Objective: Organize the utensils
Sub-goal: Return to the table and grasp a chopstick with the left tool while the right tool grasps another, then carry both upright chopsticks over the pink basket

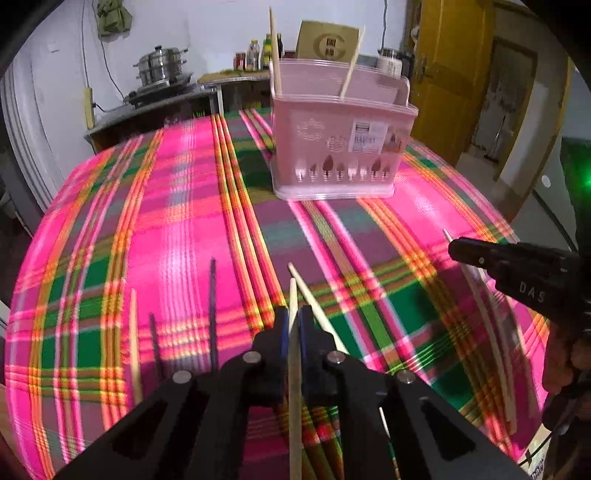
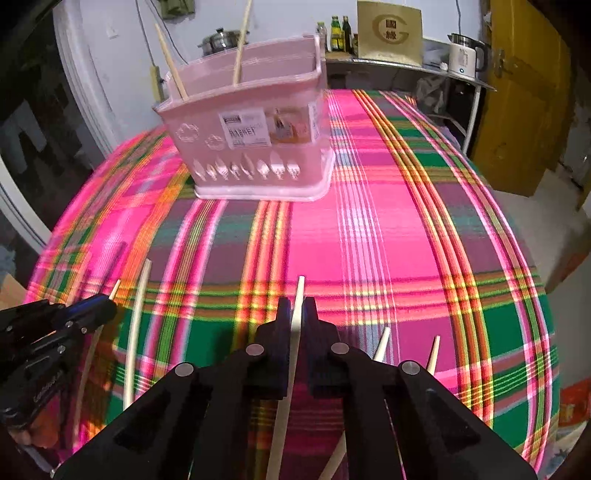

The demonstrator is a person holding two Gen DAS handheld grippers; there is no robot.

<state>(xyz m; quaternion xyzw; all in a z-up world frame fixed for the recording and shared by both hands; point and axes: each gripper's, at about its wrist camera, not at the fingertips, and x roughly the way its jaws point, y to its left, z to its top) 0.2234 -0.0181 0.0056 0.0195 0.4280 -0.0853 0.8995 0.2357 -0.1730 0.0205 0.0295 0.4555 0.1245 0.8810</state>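
A pink plastic basket (image 1: 340, 147) stands on the plaid tablecloth with two pale chopsticks (image 1: 275, 48) upright in it; it also shows in the right wrist view (image 2: 251, 133). My left gripper (image 1: 294, 317) is shut on a pale chopstick (image 1: 294, 369) above the cloth. My right gripper (image 2: 297, 310) is shut on another pale chopstick (image 2: 291, 350). Loose chopsticks lie on the cloth: a pale one (image 1: 135, 339) and two dark ones (image 1: 213, 306) at the left, one (image 1: 317, 310) just right of my left gripper, more (image 2: 136, 325) (image 2: 382, 343) near my right gripper.
The plaid cloth (image 1: 184, 184) covers the table. Behind it a counter holds steel pots (image 1: 162, 66), bottles (image 1: 258, 51), a cardboard box (image 2: 391, 33) and a white kettle (image 2: 463, 53). A yellow door (image 2: 524, 92) is at the right. Each gripper sees the other at its side (image 1: 517, 273) (image 2: 55, 325).
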